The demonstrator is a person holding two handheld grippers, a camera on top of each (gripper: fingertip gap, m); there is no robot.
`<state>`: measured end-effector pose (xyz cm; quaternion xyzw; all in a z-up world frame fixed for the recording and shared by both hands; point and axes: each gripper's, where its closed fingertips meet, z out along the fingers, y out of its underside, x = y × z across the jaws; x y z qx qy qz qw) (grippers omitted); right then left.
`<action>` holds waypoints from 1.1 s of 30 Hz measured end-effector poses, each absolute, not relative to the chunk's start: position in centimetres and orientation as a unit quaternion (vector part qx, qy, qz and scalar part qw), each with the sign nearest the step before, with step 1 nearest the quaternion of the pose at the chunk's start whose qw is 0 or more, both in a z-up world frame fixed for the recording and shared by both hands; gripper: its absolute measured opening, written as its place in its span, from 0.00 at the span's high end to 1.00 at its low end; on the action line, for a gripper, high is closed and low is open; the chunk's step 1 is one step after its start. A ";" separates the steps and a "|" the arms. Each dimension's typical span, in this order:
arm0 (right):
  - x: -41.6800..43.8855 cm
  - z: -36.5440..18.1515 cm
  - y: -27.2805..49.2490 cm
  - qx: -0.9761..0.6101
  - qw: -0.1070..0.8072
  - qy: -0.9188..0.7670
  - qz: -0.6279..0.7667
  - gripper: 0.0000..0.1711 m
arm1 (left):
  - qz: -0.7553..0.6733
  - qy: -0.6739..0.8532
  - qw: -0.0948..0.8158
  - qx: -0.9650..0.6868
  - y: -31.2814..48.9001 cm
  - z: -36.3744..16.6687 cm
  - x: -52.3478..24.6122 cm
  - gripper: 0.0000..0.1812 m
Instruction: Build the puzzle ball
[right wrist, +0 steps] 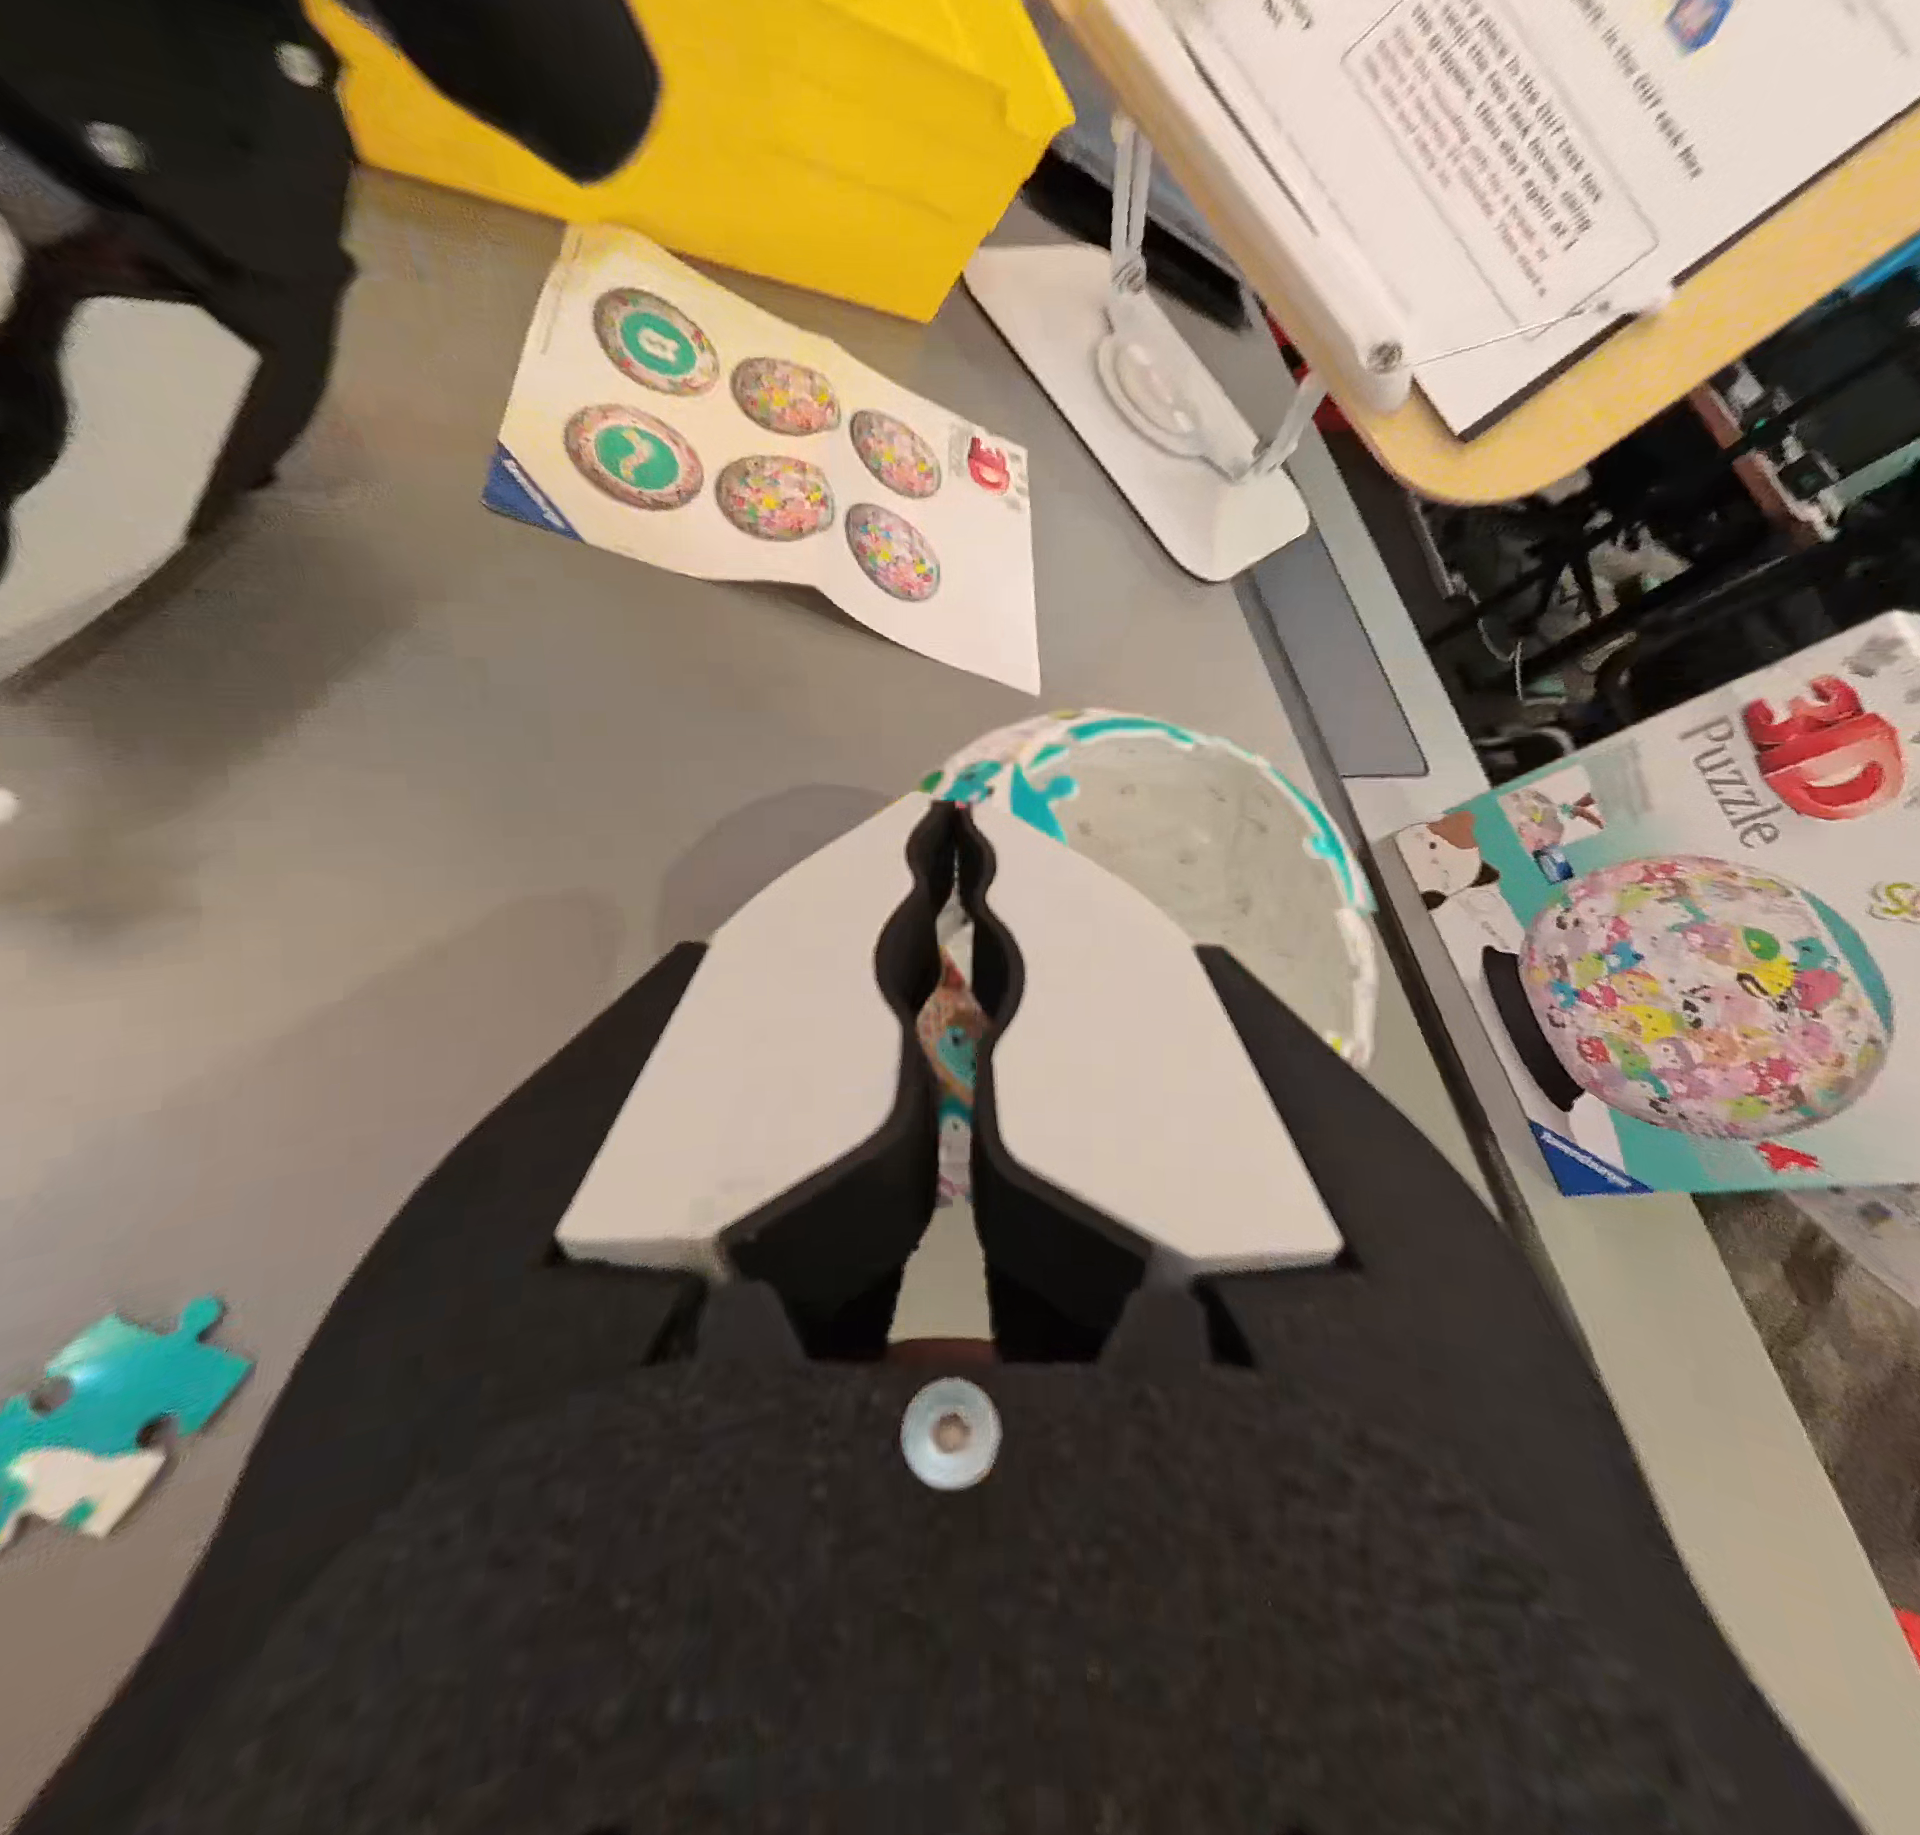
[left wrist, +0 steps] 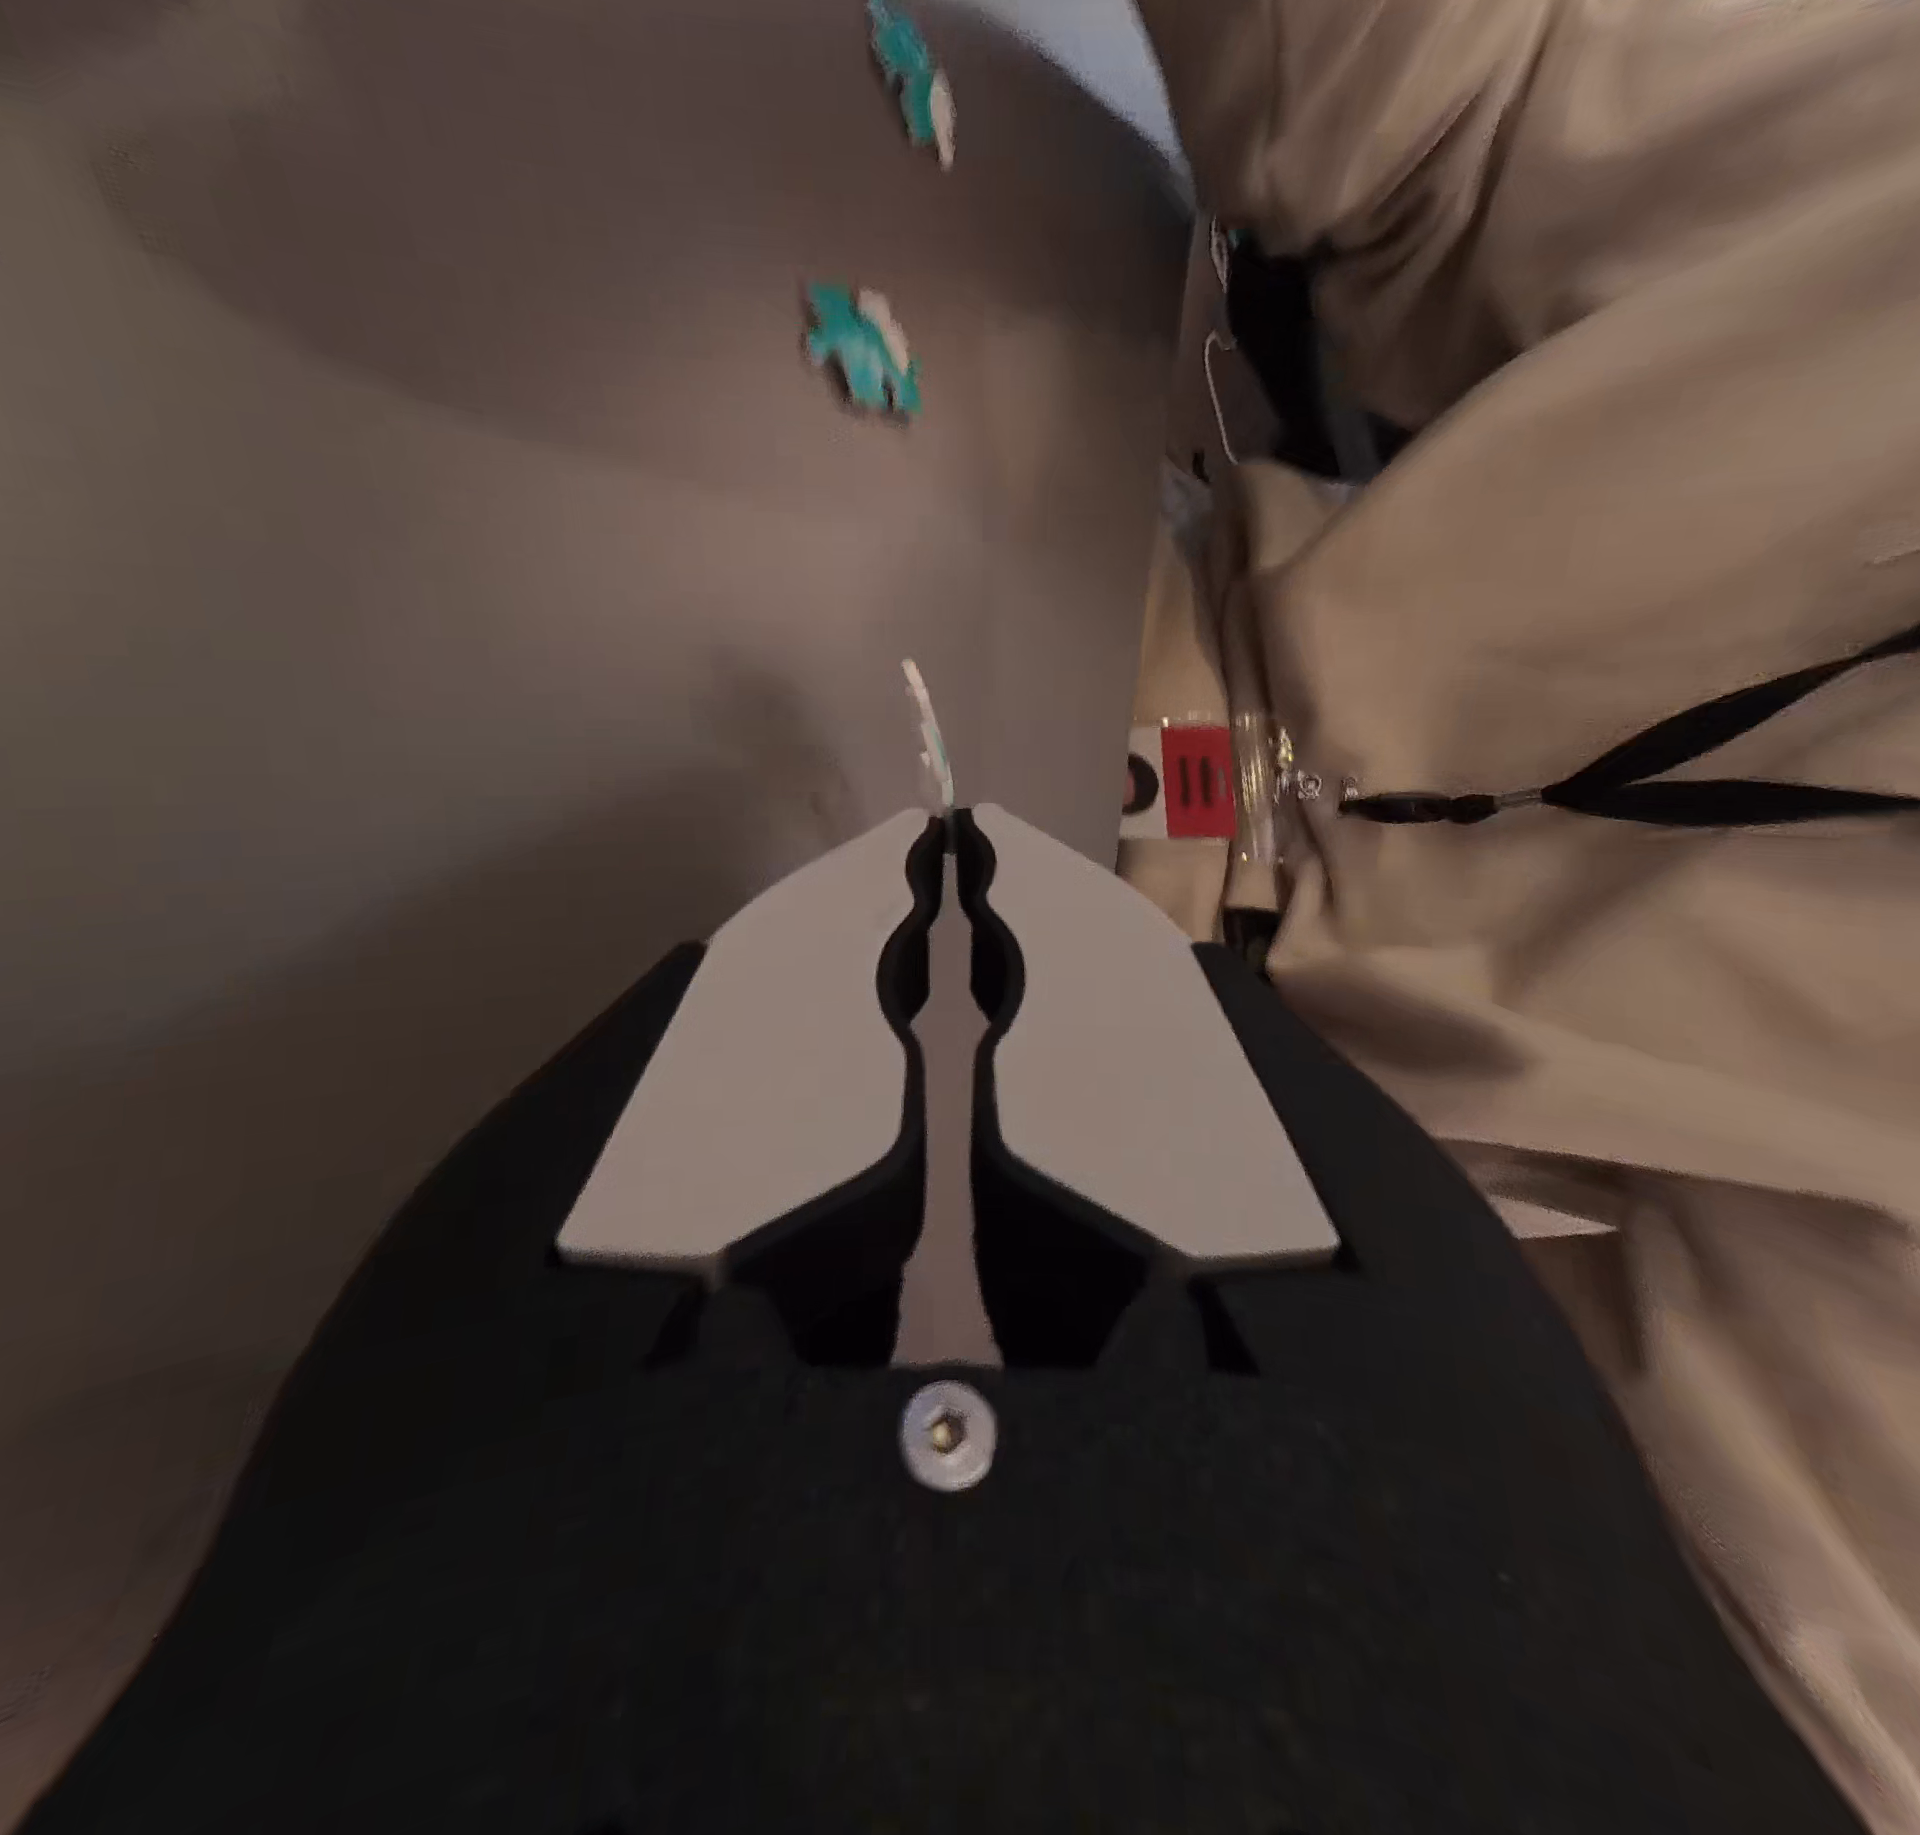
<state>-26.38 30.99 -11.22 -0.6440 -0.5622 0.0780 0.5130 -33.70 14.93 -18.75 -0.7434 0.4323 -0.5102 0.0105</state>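
Note:
In the left wrist view my left gripper [left wrist: 951, 817] is shut on a thin puzzle piece [left wrist: 928, 736], seen edge-on and sticking out past the fingertips above the grey table [left wrist: 416, 538]. Loose teal pieces lie farther off: one [left wrist: 860, 349] mid-table, several [left wrist: 904, 50] at the top. In the right wrist view my right gripper [right wrist: 954, 821] is shut on the rim of the half-built puzzle ball [right wrist: 1195, 850], an open bowl-shaped shell with a grey inside and a teal edge. A teal and white piece [right wrist: 99, 1411] lies at the left. The other gripper [right wrist: 208, 123] shows at the top left.
A person in a beige top [left wrist: 1558, 642] with a black lanyard fills the right of the left wrist view. On the table are a yellow bin [right wrist: 748, 92], an instruction sheet [right wrist: 790, 455], a white document stand [right wrist: 1153, 414] and the puzzle box [right wrist: 1704, 954] past the table edge. The left gripper's tips are roughly 20 centimeters from the right gripper's.

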 end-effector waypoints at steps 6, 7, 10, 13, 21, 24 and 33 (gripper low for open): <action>-27.1 -13.0 31.7 -0.677 0.483 -0.553 0.049 1.00 | -0.489 0.399 -0.008 -0.776 14.6 -20.7 -34.6 0.99; -27.2 -12.8 31.4 -0.669 0.490 -0.557 0.047 1.00 | -0.488 0.401 -0.006 -0.775 14.7 -20.8 -34.6 0.99; -26.9 -12.0 30.5 -0.661 0.498 -0.561 0.031 1.00 | -0.490 0.396 -0.005 -0.776 15.6 -20.9 -34.2 0.99; -26.1 -10.8 29.6 -0.658 0.508 -0.555 0.038 1.00 | -0.471 0.412 -0.017 -0.780 15.8 -21.5 -33.9 0.98; -18.1 -11.5 30.2 -0.666 0.494 -0.546 0.121 0.81 | -0.505 0.444 -0.070 -0.736 16.7 -21.2 -33.1 0.98; -15.0 -15.3 31.8 -0.686 0.442 -0.559 0.144 0.63 | -0.510 0.437 -0.039 -0.740 18.4 -20.8 -32.9 0.91; -17.6 -21.6 36.6 -0.685 0.365 -0.602 0.190 0.29 | -0.371 0.444 0.251 -0.776 31.2 -18.8 -31.1 0.47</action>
